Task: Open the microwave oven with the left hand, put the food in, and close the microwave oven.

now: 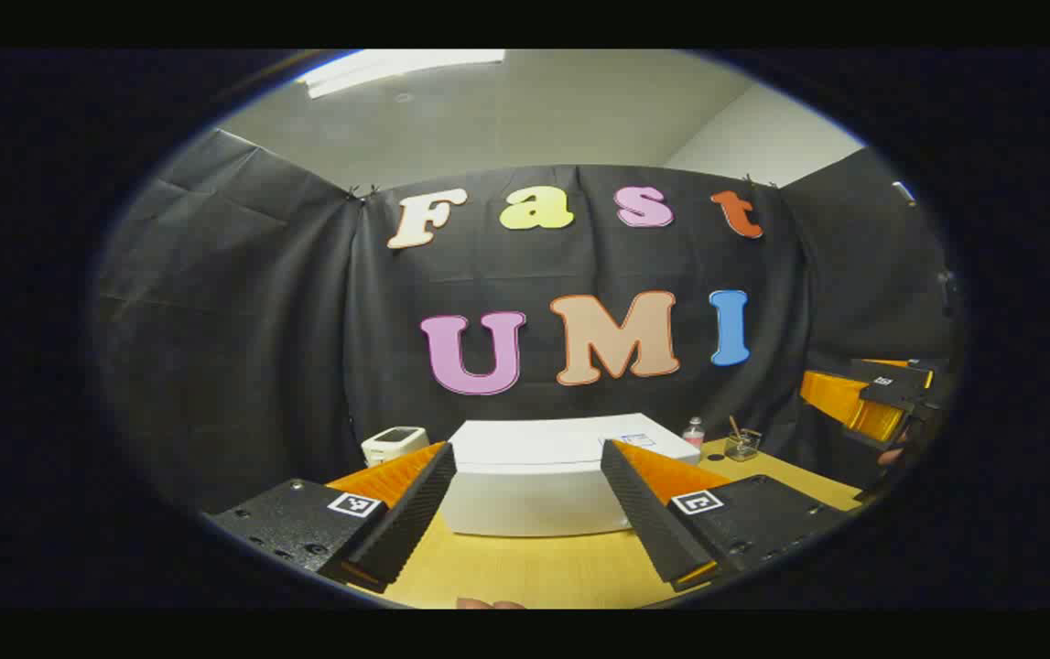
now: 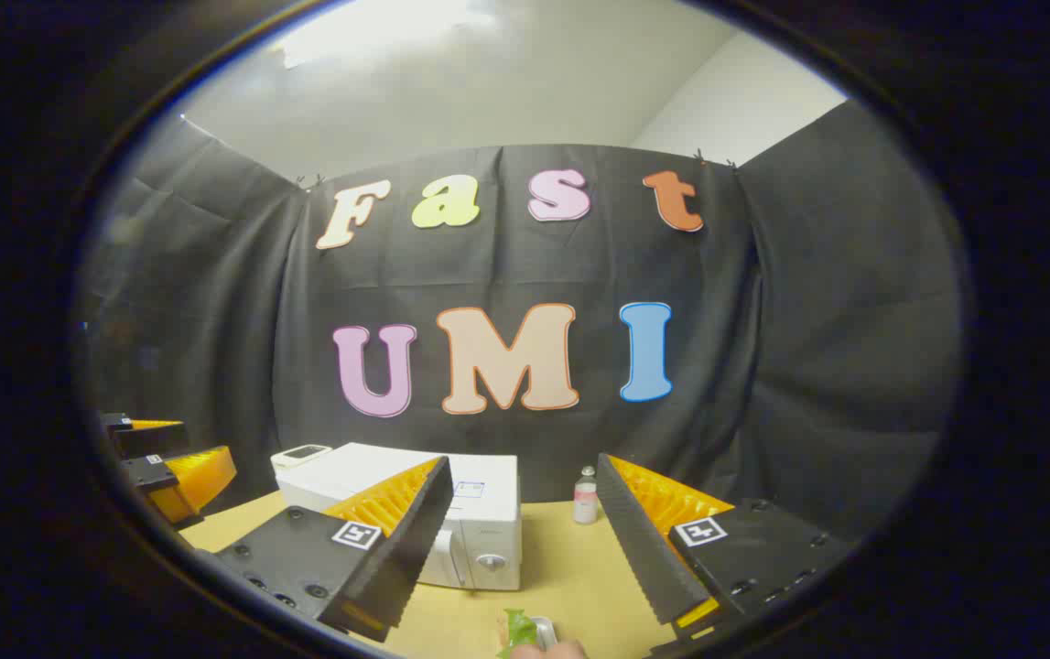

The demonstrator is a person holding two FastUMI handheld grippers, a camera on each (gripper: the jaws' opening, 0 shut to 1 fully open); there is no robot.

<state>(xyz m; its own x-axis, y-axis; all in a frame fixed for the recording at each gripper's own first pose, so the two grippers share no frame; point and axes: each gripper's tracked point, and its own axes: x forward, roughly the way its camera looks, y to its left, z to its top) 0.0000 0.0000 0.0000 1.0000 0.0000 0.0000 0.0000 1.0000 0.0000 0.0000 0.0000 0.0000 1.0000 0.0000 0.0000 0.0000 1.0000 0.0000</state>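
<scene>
We found the left gripper (image 1: 528, 462) released, its fingers spread wide and nothing between them, held above the wooden table (image 1: 543, 567). Straight ahead of it, framed by the two fingers, sat the white microwave oven (image 1: 538, 485) — door shut as far as we could tell. A small white device (image 1: 394, 444) rested just left of the oven's top; a little bottle (image 1: 693, 432) and a glass jar (image 1: 742, 445) stood to the right, near the cloth wall.

The right gripper (image 2: 525, 480) was likewise released and empty, poised over the table. The oven lay ahead and slightly left of it, its dial facing that camera. Just below the fingers, at the near table edge, we noted the food (image 2: 518, 631) — something green, partly cut off, exact kind unclear.
</scene>
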